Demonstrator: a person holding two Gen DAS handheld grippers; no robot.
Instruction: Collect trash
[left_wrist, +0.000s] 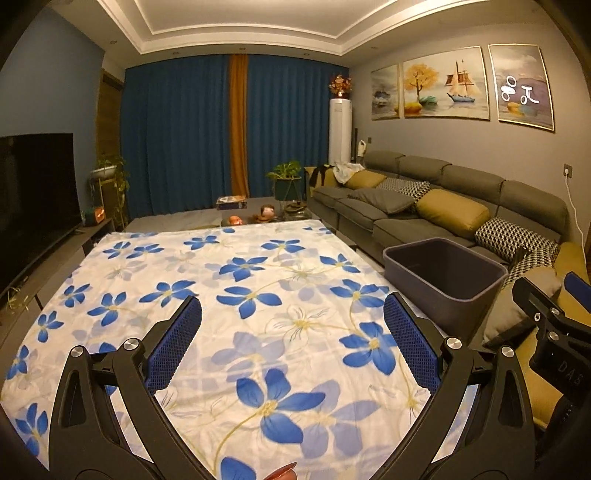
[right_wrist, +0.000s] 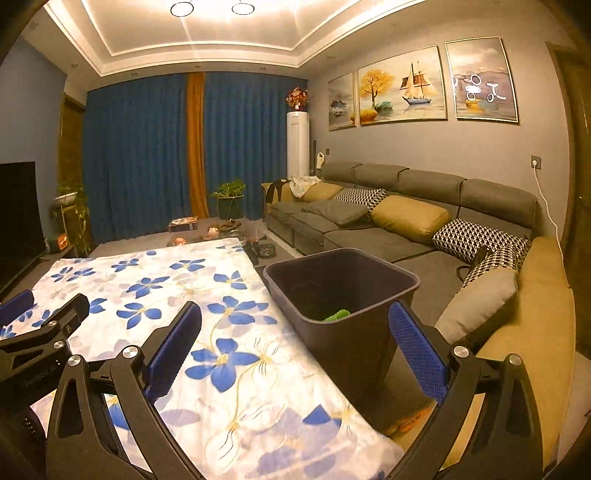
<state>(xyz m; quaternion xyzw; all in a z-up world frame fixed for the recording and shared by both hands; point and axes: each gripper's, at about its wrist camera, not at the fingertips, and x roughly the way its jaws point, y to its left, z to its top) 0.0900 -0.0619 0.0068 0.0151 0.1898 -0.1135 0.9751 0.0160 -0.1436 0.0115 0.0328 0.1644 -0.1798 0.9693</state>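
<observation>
Left gripper: jaws wide apart, nothing held, over floral cloth. Right gripper: jaws wide apart, nothing held. Dark bin beside table, w/ green scrap inside, ahead of right jaws, nearer right finger.

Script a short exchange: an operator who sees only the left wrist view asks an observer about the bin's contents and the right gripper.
Operator: My view shows only the bin's upper walls. Is anything inside?
Observer: Yes. A green item lies at the bottom of the bin.
Operator: I catch just an edge of the right gripper. Is it carrying trash?
Observer: No. The right gripper is open with nothing between its fingers, and it points towards the bin.
</observation>
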